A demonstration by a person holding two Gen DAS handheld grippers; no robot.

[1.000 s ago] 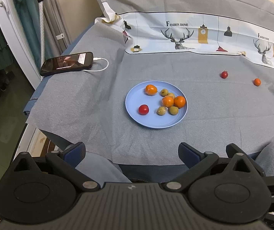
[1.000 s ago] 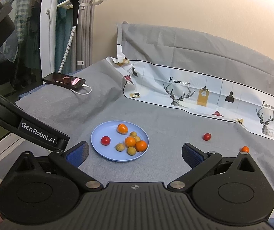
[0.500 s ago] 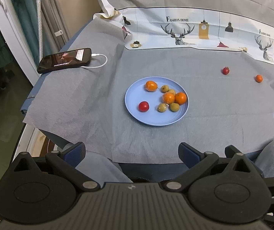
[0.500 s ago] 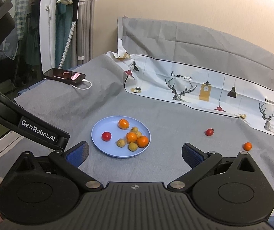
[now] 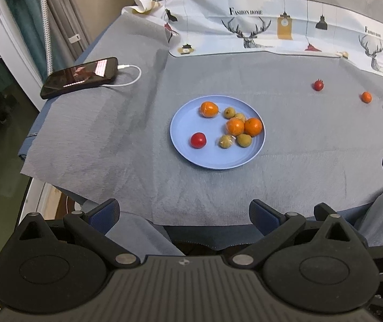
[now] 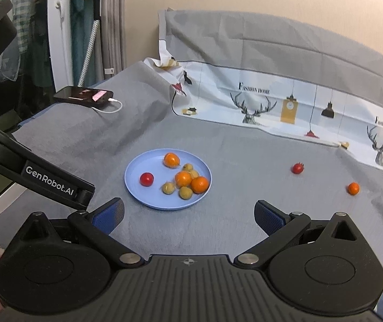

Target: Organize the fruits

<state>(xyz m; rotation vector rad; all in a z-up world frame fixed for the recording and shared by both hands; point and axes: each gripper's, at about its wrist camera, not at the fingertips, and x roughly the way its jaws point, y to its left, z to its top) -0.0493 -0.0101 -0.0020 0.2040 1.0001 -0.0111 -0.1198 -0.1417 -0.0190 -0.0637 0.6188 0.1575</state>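
A blue plate sits mid-table on the grey cloth. It holds three oranges, a red tomato and several small yellow-green fruits. A loose red tomato and a loose small orange lie on the cloth to the plate's right. My left gripper is open and empty, near the table's front edge. My right gripper is open and empty, above the cloth just in front of the plate.
A black phone with a white cable lies at the far left of the table. A printed cloth covers the back. The table's left edge drops to the floor.
Both grippers have moved forward towards the table; the plate and loose fruits appear nearer. Nothing on the table moved.
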